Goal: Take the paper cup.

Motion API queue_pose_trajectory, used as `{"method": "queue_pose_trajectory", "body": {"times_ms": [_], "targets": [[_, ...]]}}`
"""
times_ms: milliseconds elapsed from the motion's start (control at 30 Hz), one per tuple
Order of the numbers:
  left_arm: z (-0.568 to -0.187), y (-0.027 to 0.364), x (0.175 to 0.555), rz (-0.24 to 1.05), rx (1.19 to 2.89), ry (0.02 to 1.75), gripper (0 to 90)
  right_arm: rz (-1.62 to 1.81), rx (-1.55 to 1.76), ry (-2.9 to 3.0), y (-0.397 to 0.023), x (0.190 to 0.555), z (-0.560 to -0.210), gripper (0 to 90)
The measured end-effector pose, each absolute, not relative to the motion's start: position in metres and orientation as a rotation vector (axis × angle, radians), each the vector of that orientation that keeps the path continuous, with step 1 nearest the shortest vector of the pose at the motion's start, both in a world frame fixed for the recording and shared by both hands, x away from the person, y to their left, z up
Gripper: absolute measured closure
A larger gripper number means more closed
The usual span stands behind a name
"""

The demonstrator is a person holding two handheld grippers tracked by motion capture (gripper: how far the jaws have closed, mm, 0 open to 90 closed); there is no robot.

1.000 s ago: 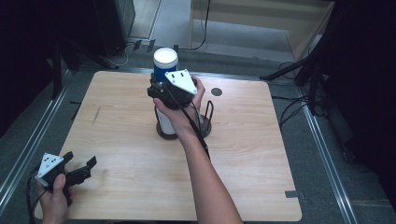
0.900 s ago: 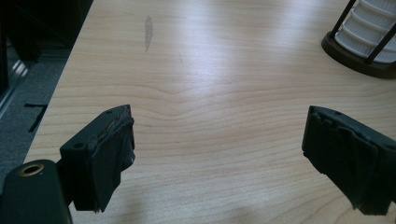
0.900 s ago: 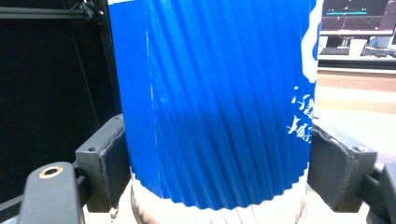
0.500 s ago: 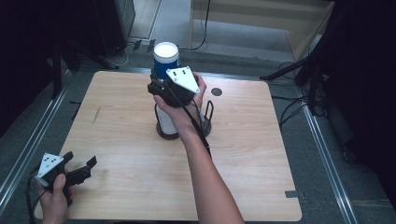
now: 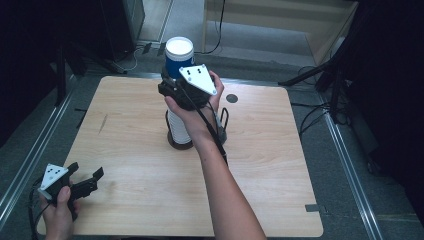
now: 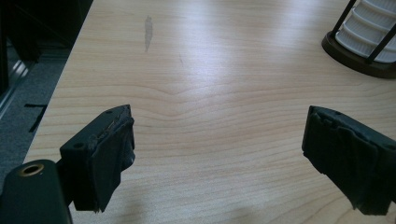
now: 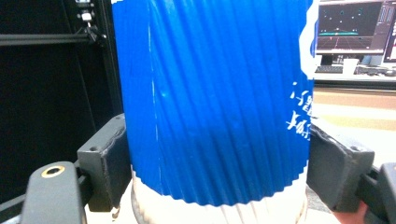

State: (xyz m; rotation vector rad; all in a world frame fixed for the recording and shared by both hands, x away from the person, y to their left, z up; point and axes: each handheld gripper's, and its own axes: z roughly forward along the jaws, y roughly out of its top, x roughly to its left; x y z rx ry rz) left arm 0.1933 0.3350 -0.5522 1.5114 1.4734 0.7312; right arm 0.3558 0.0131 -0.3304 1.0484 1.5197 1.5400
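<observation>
Right gripper (image 5: 176, 86) clamped on blue paper cup (image 5: 178, 56), held above the cup stack.
Jaws press both sides of the cup's ribbed blue sleeve. It sits over the stack of white cups (image 5: 178, 131) in the dark wire holder (image 5: 221, 131) mid-table, far side. Left gripper (image 5: 86, 181), near-left corner of the wooden table (image 5: 270, 165), jaws apart, holding nothing.

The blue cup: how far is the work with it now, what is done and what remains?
Done: the right gripper is shut on the blue cup. In hand: the cup is held above the stack of white cups in its rack, apparently pulled off. Left: putting it down on the table. The left gripper waits open near the table's corner.
</observation>
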Motion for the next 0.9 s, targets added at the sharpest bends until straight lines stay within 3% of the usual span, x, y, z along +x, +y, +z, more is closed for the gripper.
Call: {"method": "queue_pose_trajectory", "body": {"times_ms": [900], "targets": [[-0.552,0.336,0.193,0.732,1.498,1.472,9.8,1.559,1.015,1.445,-0.010,0.346,-0.296,18.9]]}}
